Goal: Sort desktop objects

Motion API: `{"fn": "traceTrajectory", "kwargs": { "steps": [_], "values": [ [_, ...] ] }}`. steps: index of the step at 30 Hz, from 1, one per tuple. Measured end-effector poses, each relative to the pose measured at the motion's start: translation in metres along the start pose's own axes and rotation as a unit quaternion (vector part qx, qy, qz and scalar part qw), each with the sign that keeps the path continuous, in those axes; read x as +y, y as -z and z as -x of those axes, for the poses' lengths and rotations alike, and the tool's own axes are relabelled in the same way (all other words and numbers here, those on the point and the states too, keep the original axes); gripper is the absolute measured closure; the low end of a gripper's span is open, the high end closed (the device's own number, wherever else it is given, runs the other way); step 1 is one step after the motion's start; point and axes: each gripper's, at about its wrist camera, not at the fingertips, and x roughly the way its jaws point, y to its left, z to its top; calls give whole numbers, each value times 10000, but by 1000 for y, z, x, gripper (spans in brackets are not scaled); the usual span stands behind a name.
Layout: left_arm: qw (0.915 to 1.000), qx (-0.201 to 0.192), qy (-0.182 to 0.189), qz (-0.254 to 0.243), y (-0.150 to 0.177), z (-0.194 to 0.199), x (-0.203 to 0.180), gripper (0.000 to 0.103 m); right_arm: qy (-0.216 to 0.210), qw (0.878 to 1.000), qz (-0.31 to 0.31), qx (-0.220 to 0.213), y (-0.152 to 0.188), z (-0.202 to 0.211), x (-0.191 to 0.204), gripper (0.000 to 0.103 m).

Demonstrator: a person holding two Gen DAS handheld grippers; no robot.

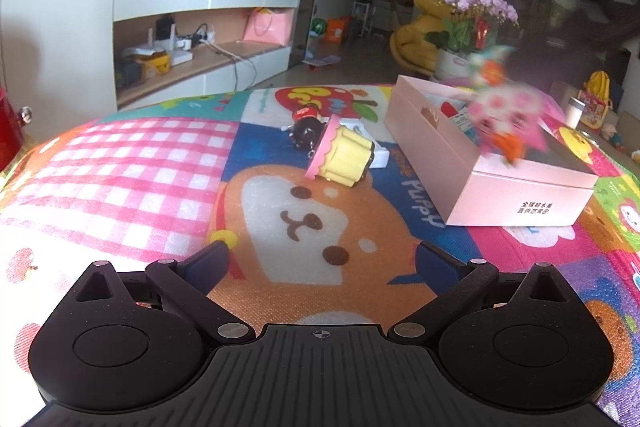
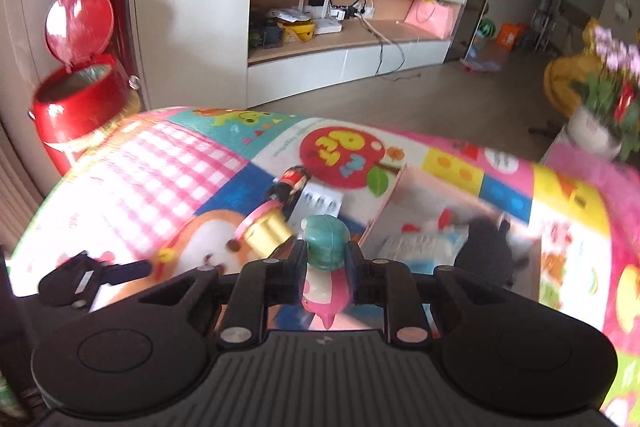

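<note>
My right gripper (image 2: 325,251) is shut on a small figurine (image 2: 325,241) with a teal head and a pink body. In the left wrist view the same figurine (image 1: 502,115) is a motion-blurred shape over the open pink box (image 1: 516,195). A yellow cupcake toy with a pink rim (image 1: 344,157) lies tipped on the play mat, with a black and red doll (image 1: 306,131) just behind it. Beside them is a flat white pack (image 2: 320,205). My left gripper (image 1: 322,259) stands open over the mat, nothing between its fingers.
The colourful cartoon play mat (image 1: 132,163) covers the surface. The pink box holds several small items (image 2: 424,243). A red bin (image 2: 80,99) with its lid up stands at the mat's far left. A pot of purple flowers (image 1: 472,23) stands behind the box.
</note>
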Motion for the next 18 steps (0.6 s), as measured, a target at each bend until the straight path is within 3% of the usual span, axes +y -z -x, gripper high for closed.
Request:
{"fn": "traceTrajectory", "kwargs": {
  "steps": [5,9,11,13,16,18],
  "values": [
    [9999,63,-46,-119,0,-1,-3,1,-426,9970,-647,21,51,26,-22,84],
    [9992,39,-157,-355,0,-1,-11,1,118,9959,-893,38,93,27,-40,81],
    [9986,-4,-122,-519,-2,0,-15,1,711,9936,-838,-241,113,32,-42,71],
    [9967,-100,-172,-781,-5,-4,-21,1,1054,9900,-774,-522,131,41,-42,50],
    [9920,-269,-476,-1141,-19,-17,-32,5,1117,9850,-1014,-840,159,60,-44,39],
    [9900,-167,-523,-1301,-32,-32,-37,19,1121,9820,-1208,-922,176,69,-45,34]
  ]
}}
